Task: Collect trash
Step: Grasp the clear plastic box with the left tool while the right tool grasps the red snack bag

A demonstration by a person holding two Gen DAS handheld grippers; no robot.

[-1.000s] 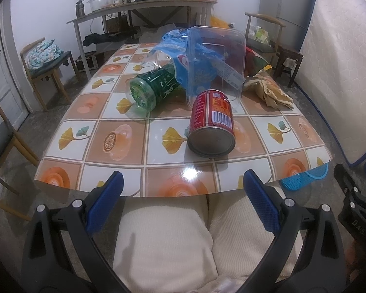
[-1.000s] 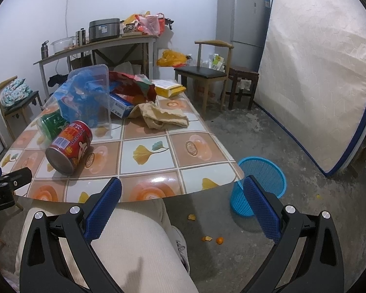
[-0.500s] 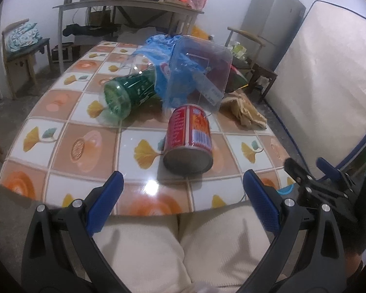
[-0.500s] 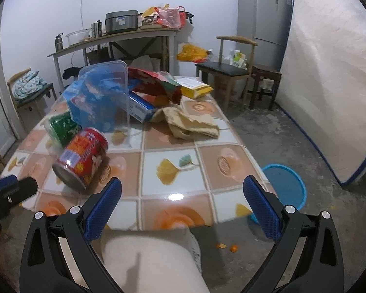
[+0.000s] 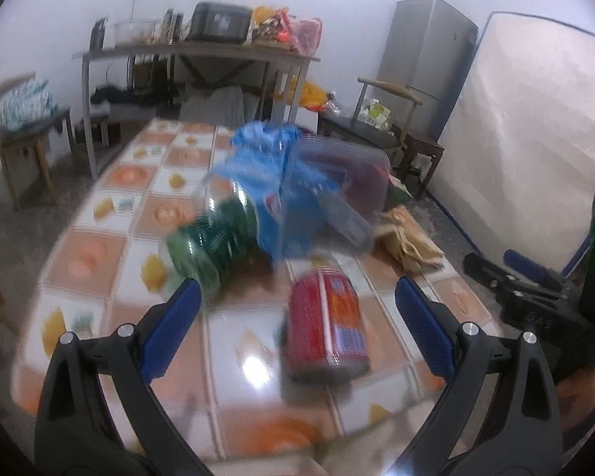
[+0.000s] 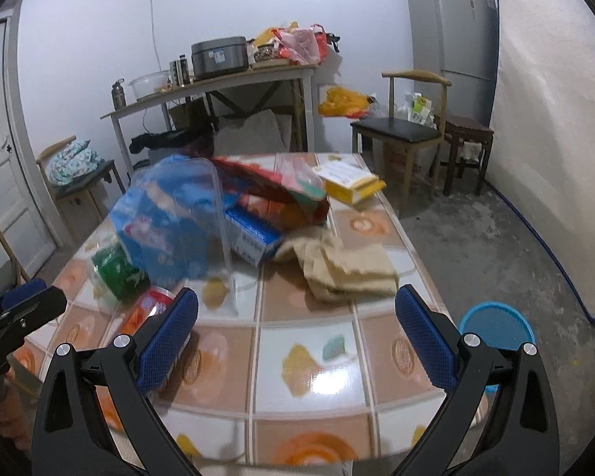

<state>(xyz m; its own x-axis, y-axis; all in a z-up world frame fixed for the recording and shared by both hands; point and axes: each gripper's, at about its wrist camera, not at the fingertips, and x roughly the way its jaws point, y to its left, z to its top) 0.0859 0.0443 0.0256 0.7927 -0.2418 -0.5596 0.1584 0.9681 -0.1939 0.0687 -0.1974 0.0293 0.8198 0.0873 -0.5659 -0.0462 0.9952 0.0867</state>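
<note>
A red can (image 5: 328, 327) is lying on its side, motion-blurred, on the tiled worktop (image 5: 111, 246) between the spread-apart, empty left gripper (image 5: 293, 325), while the right gripper (image 6: 295, 337), likewise gaping, is partly hiding it.

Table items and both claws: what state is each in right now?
Left claw: open, empty.
Right claw: open, empty.
Red can: lying on its side.
Green bottle: on its side.
Clear plastic container: tipped up, leaning.
Blue bin: upright on the floor.
</note>
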